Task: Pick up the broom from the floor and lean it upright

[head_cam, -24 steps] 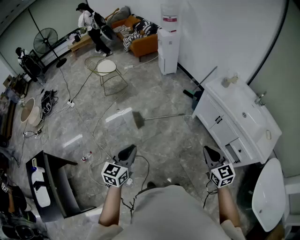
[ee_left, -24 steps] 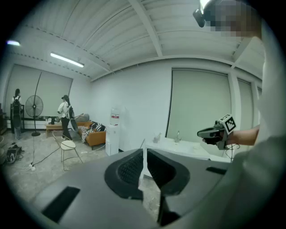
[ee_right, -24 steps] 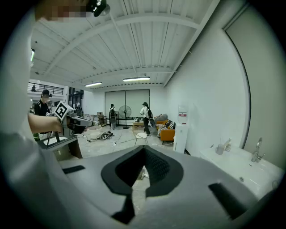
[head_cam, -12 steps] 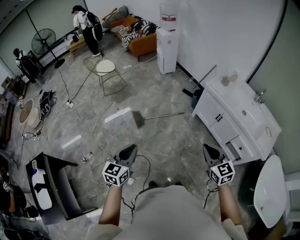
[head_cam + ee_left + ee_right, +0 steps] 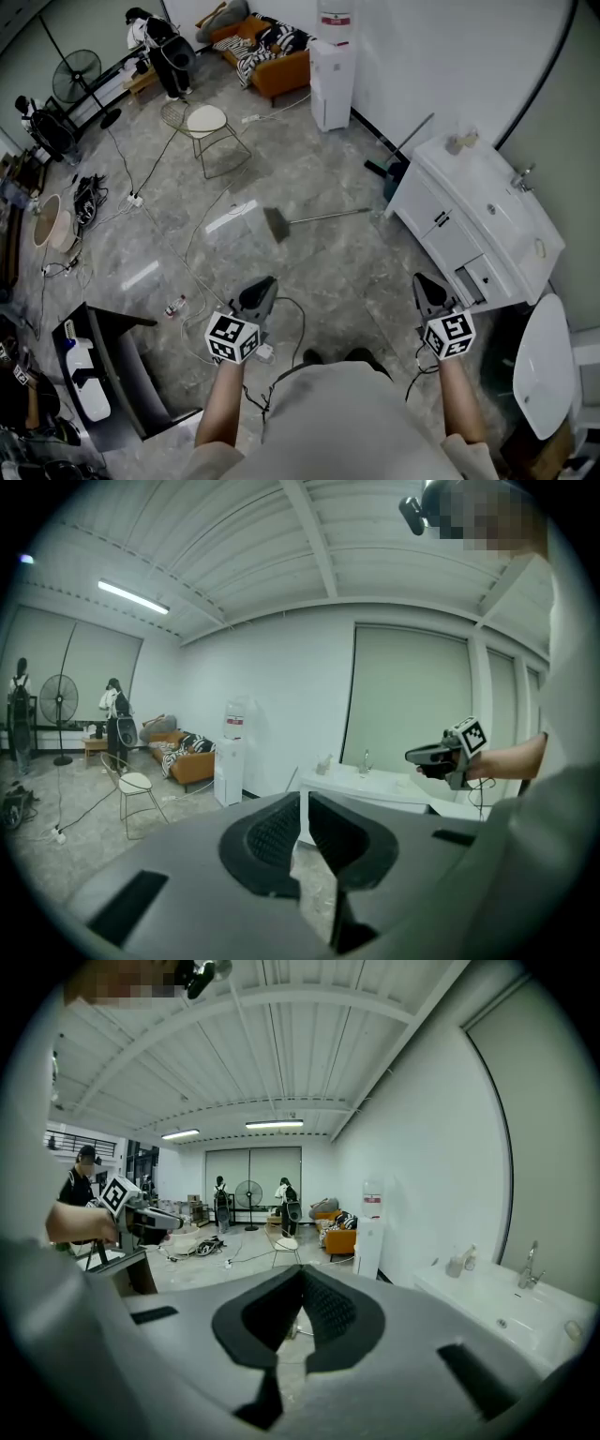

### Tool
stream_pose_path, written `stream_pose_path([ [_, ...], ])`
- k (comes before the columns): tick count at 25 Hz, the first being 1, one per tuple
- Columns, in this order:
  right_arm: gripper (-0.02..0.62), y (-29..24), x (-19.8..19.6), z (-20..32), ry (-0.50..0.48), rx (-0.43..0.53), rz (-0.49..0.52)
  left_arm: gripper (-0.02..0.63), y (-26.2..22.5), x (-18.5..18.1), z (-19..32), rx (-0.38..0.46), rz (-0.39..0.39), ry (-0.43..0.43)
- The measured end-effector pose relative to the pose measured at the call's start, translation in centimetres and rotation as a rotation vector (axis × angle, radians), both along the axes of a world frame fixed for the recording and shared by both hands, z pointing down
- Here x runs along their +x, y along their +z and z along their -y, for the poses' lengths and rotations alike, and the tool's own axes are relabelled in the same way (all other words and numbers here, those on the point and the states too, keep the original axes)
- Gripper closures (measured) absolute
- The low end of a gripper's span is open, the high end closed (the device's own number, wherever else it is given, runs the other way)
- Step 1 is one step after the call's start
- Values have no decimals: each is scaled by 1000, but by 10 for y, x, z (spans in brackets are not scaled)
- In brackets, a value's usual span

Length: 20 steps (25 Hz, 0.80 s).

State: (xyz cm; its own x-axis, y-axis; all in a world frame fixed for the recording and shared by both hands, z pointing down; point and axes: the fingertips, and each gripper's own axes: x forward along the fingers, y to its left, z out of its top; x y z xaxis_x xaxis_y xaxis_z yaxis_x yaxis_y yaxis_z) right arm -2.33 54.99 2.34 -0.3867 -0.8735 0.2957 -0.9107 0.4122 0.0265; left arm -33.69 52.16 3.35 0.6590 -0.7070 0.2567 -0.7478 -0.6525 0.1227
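Your view has tipped a little since a second ago, so the whole room sits higher in the head view, and a person at the far left corner of the floor has stepped further off. Nothing else has changed. The broom lies flat on the open middle of the floor. Its head points toward the floor's left side, and its handle runs out toward the white sink cabinet at the right edge.

You hold the left gripper and the right gripper out in front of you, well short of the broom and touching nothing. The left fingers are pressed almost together, with only a thin slit between them and nothing in it. The right fingers meet at their tips and are also empty.

By this reading the task has not begun. Still to come are the approach, the reach down to the handle, the grip, the lift and the leaning against something upright.

Only the head view shows the broom and how far it lies from both grippers. Neither gripper view clearly picks it up, because each gripper's own body blocks the floor below. The left gripper view shows your right hand and its gripper level beside you, with the sink cabinet beyond. The right gripper view shows the left gripper, a standing fan and two people at the far end of the room. Only the two gripper views show how the fingers stand.
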Motion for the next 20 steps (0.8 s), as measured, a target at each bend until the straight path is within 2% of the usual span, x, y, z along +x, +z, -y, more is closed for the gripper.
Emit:
stream_pose_path([
  [5, 594, 5, -3, 5, 31, 2, 14, 578, 5, -15, 12, -9, 11, 3],
  [9, 594, 16, 4, 22, 26, -14, 16, 578, 13, -12, 30, -19, 14, -8],
  [15, 594, 30, 16, 82, -16, -33, 12, 578, 30, 3, 71, -52, 39, -34],
  [20, 594, 33, 37, 154, -59, -29, 17, 578, 30, 24, 124, -55, 50, -70],
])
